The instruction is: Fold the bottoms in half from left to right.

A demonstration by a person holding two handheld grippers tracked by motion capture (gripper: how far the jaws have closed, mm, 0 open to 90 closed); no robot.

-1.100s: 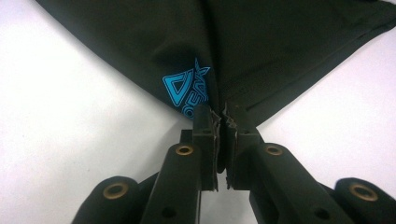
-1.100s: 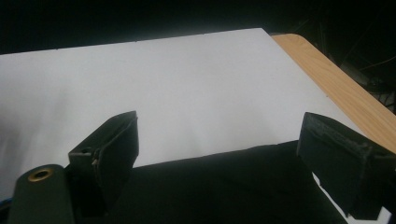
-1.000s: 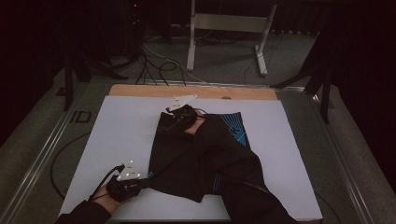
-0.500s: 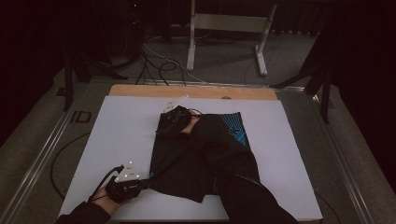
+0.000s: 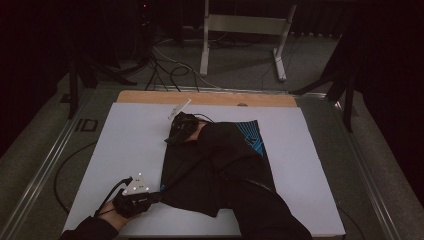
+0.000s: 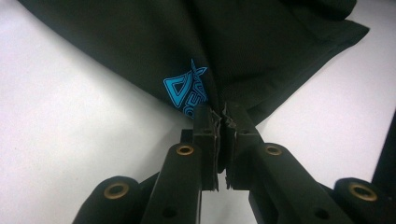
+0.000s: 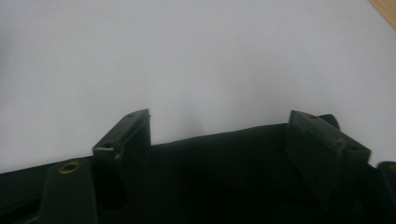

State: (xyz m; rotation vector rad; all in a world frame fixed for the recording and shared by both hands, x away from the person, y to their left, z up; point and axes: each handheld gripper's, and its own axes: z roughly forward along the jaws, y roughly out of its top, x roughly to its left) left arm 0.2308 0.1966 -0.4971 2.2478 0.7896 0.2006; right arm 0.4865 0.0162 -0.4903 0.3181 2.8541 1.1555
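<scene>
A black garment (image 5: 182,172) with a blue pattern (image 5: 252,140) lies on the white table top (image 5: 125,150). My left gripper (image 5: 159,192) is at its near left corner. In the left gripper view the left gripper (image 6: 220,112) is shut on a pinch of the black fabric (image 6: 233,42) beside a blue logo (image 6: 187,91). My right gripper (image 5: 172,140) hovers low at the far left corner, its sleeve lying across the garment. In its own view the right gripper (image 7: 219,123) is open; its jaws have just been closing, with the fabric edge (image 7: 219,168) between them and untouched by the pads.
A wooden strip (image 5: 210,98) runs along the table's far edge. Metal rails (image 5: 45,175) flank the table. On the floor behind are a white metal stand (image 5: 245,30) and loose cables (image 5: 170,65). Bare white surface (image 7: 187,46) lies beyond the garment.
My right gripper has slid left and sunk toward the garment's far left corner, its grey plate now tilted. The left gripper has kept still, holding the fabric.
</scene>
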